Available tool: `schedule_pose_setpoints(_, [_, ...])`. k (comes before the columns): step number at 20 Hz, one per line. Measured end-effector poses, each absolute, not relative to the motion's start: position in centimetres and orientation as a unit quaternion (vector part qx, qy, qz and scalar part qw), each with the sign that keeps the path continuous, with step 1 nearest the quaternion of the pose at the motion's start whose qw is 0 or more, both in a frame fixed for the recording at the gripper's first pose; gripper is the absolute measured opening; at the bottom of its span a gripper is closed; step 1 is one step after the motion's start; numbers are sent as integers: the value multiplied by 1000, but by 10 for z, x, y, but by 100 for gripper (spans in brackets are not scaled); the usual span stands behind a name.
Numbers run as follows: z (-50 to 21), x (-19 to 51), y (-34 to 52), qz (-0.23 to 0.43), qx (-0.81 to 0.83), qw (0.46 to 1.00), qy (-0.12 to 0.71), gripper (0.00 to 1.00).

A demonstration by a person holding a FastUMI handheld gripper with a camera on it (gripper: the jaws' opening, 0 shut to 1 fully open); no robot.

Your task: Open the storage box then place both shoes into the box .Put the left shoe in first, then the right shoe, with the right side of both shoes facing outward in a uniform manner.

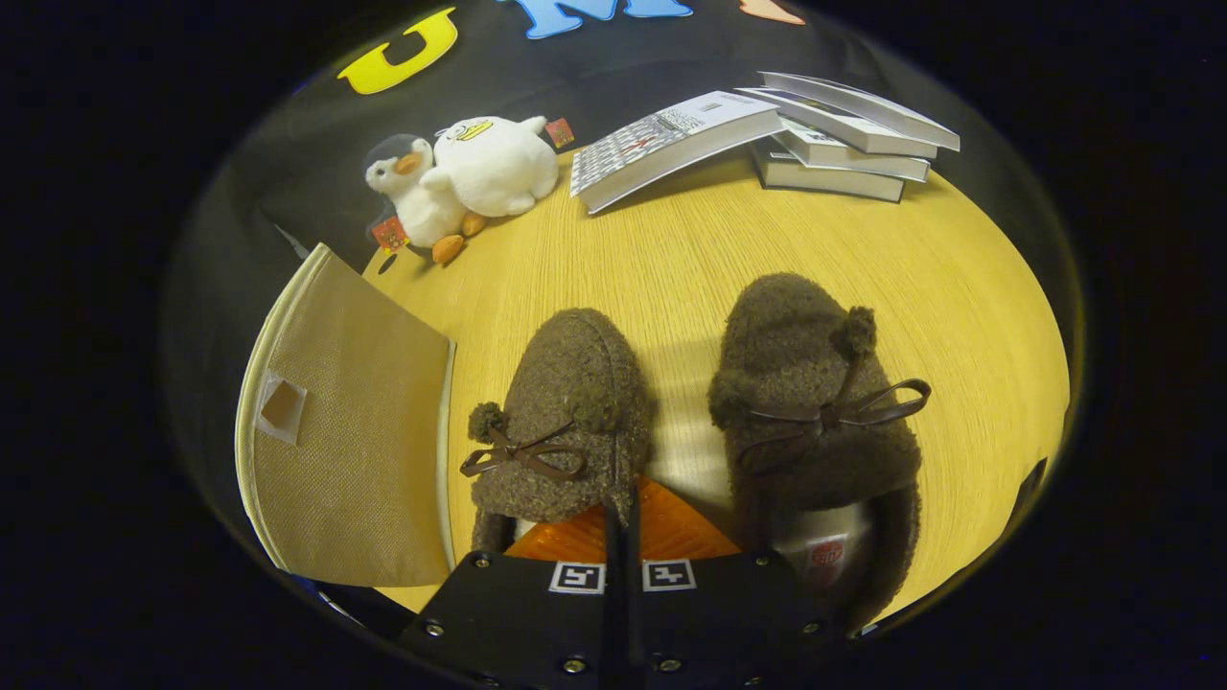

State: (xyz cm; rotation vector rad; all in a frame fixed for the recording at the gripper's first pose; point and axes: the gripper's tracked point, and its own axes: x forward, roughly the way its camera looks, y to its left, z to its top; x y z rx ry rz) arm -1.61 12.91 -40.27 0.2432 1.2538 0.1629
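Observation:
Two fuzzy brown slippers with dark bows stand side by side on the wooden table, toes pointing away from me. My gripper is shut on the left shoe. One finger reaches into its opening and the other lies outside its right wall, so the wall is pinched between them. The right shoe stands just right of the fingers, apart from them. The beige fabric storage box lies left of the left shoe. I see one broad panel with a small label pocket; its inside is hidden.
Two plush toys, a penguin and a white duck, lie at the table's far left. A stack of books sits at the far right, with one open book leaning on it. Bare tabletop lies beyond the shoes.

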Motion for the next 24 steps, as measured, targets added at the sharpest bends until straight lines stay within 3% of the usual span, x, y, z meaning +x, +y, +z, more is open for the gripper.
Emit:
schedule_pose_setpoints(19, [-223, 26, 227, 136, 254, 817, 500, 0])
schedule_pose_setpoints(24, [-207, 29, 273, 161, 248, 822, 487, 0])
